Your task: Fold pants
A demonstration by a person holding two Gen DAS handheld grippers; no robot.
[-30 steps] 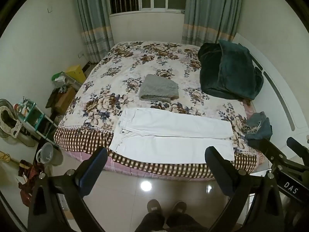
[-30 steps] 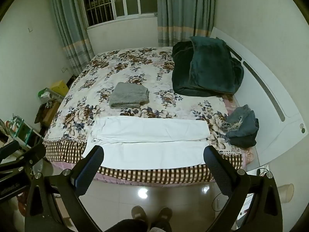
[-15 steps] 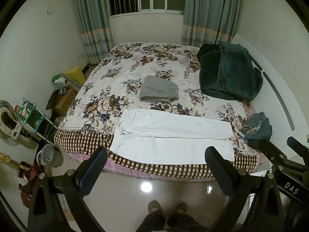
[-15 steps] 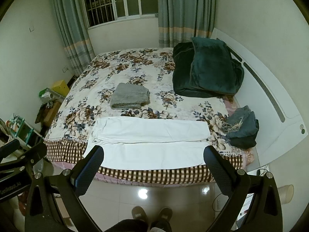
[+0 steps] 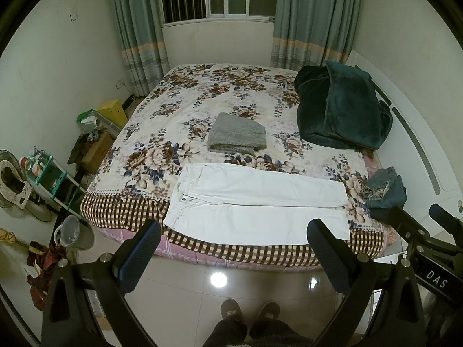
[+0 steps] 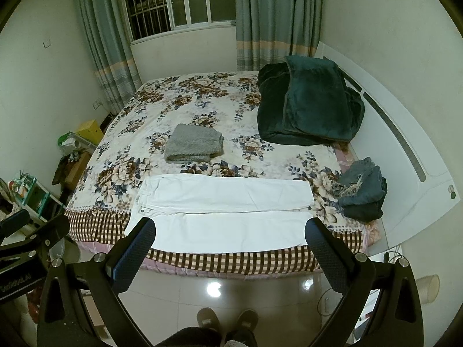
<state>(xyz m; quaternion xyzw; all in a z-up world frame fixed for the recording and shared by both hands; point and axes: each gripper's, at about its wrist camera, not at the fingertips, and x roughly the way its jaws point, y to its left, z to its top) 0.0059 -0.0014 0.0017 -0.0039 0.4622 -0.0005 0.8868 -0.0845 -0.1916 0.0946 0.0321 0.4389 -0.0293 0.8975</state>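
White pants (image 5: 260, 205) lie flat along the near edge of the bed, waist at the left, legs side by side toward the right; they also show in the right wrist view (image 6: 222, 211). My left gripper (image 5: 234, 231) is open and empty, held above the floor short of the bed's near edge. My right gripper (image 6: 231, 230) is open and empty at the same distance. Neither touches the pants.
The bed (image 5: 202, 98) has a floral cover. On it lie a folded grey towel (image 5: 237, 137), a dark green blanket (image 5: 344, 110) at the back right and folded jeans (image 5: 386, 195) at the right edge. Clutter, a bucket (image 5: 73, 232) and shelves stand at the left. My slippered feet (image 5: 249, 312) stand on tiled floor.
Both grippers have risen slightly, so the bed sits a little lower in each view. Nothing on the bed has moved.
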